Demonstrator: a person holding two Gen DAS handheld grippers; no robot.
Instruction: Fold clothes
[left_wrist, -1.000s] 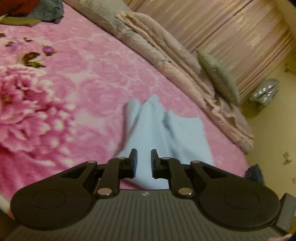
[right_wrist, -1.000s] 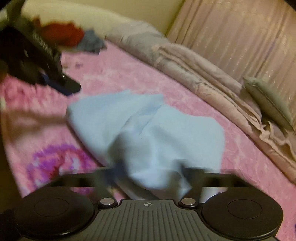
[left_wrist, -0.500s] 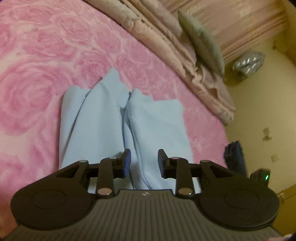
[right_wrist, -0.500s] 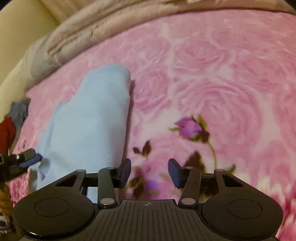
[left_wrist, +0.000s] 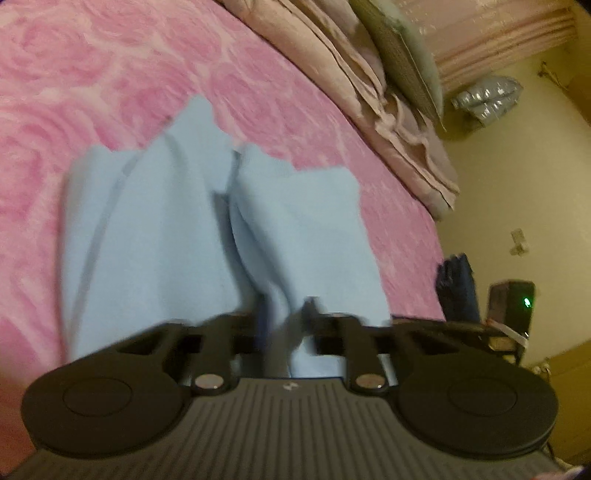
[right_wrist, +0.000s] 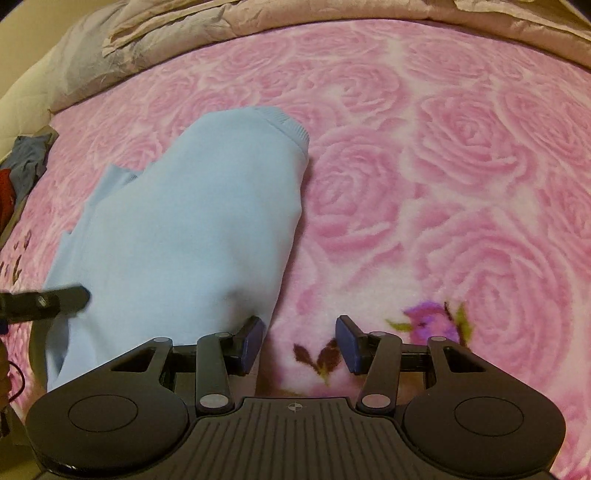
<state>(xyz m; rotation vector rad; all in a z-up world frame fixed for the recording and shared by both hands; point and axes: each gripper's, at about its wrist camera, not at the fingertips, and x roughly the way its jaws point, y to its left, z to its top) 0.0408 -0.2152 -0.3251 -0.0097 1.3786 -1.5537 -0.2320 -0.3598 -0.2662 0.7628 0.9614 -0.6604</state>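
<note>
A light blue garment lies rumpled in long folds on the pink rose-patterned blanket. My left gripper is low over its near edge, jaws apart with a fold of the cloth between them; the fingers are blurred. In the right wrist view the same garment lies left of centre, its ribbed hem at the far end. My right gripper is open and empty just right of the garment's near edge, over the blanket. The left gripper's finger shows at the garment's left side.
Folded beige quilts and a grey-green pillow lie along the bed's far side. Red and blue clothes sit at the far left corner. The bed edge, a dark bag and a black device are on the right.
My left gripper has come down closer onto the garment's near edge. My right gripper has opened wider and moved closer to the garment's right edge.
</note>
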